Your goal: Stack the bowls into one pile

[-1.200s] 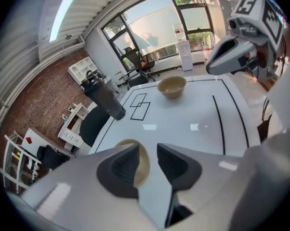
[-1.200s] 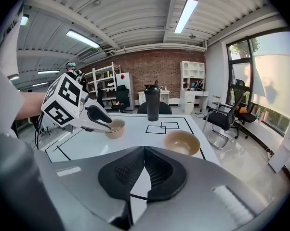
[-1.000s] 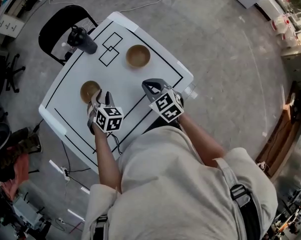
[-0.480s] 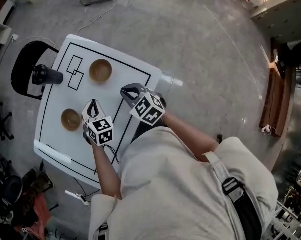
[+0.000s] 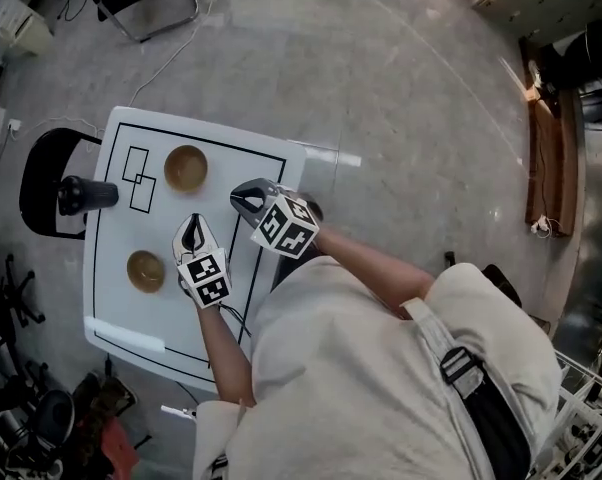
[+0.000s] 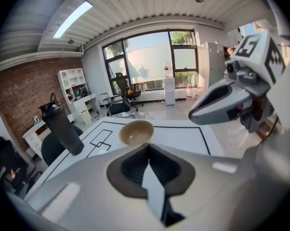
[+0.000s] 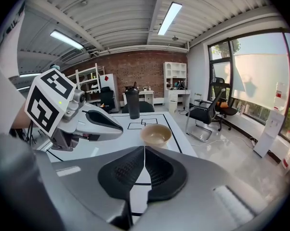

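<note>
My left gripper has just snapped its fingers together on nothing and drawn off from the near bowl. That bowl sits untouched on the tabletop, near the fingertips but clear of them. The right gripper also has its fingers pressed together and empty, over the tabletop's near edge. The far bowl stands well apart from the near one. Neither bowl is lifted, so I judge the stacking not begun. I'd need to reopen the fingers before reaching.

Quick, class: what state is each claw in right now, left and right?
Left claw: closed, holding nothing.
Right claw: closed, holding nothing.
</note>
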Demonstrator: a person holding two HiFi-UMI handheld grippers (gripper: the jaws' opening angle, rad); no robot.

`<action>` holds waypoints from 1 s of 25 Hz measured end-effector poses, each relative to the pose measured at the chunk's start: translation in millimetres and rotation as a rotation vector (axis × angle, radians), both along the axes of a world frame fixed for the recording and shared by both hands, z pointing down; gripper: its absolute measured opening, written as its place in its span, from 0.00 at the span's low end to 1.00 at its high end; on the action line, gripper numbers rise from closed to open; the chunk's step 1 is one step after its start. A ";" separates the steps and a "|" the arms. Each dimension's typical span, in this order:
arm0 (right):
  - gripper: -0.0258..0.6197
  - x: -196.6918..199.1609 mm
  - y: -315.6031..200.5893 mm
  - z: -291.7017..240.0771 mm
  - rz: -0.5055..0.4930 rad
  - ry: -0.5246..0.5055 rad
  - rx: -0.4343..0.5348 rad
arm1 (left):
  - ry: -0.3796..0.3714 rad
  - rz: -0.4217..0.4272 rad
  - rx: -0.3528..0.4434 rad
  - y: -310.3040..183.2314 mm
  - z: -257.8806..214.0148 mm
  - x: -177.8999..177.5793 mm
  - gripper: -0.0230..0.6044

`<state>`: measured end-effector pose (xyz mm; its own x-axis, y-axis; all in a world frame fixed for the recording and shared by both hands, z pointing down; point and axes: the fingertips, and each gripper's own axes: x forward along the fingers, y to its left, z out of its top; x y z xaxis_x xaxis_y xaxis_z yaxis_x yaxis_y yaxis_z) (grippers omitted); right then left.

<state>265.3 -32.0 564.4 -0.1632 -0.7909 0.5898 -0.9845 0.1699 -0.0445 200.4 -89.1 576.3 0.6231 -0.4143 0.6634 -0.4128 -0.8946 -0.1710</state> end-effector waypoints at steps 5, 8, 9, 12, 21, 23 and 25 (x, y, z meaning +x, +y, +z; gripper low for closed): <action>0.05 3.1 -12.2 0.2 -0.017 0.004 0.007 | 0.097 -0.100 -0.111 -11.0 0.3 -1.7 0.04; 0.05 -1.8 -29.8 12.0 -0.042 0.007 0.010 | 0.142 -0.155 -0.152 -22.1 9.0 -8.0 0.04; 0.06 -3.8 -35.2 16.2 -0.053 0.009 0.011 | 0.151 -0.170 -0.158 -24.3 11.6 -10.4 0.04; 0.09 -8.5 -49.5 23.4 -0.093 0.016 0.015 | 0.165 -0.209 -0.162 -28.3 15.7 -15.8 0.04; 0.13 -9.9 -79.7 38.6 -0.268 0.226 0.012 | 0.144 -0.289 -0.150 -33.3 19.6 -24.4 0.04; 0.14 -7.6 -85.3 45.7 -0.326 0.357 0.012 | 0.137 -0.303 -0.148 -35.1 21.7 -28.0 0.04; 0.15 -8.8 -89.7 55.0 -0.384 0.444 0.001 | 0.132 -0.322 -0.150 -35.8 24.6 -33.0 0.04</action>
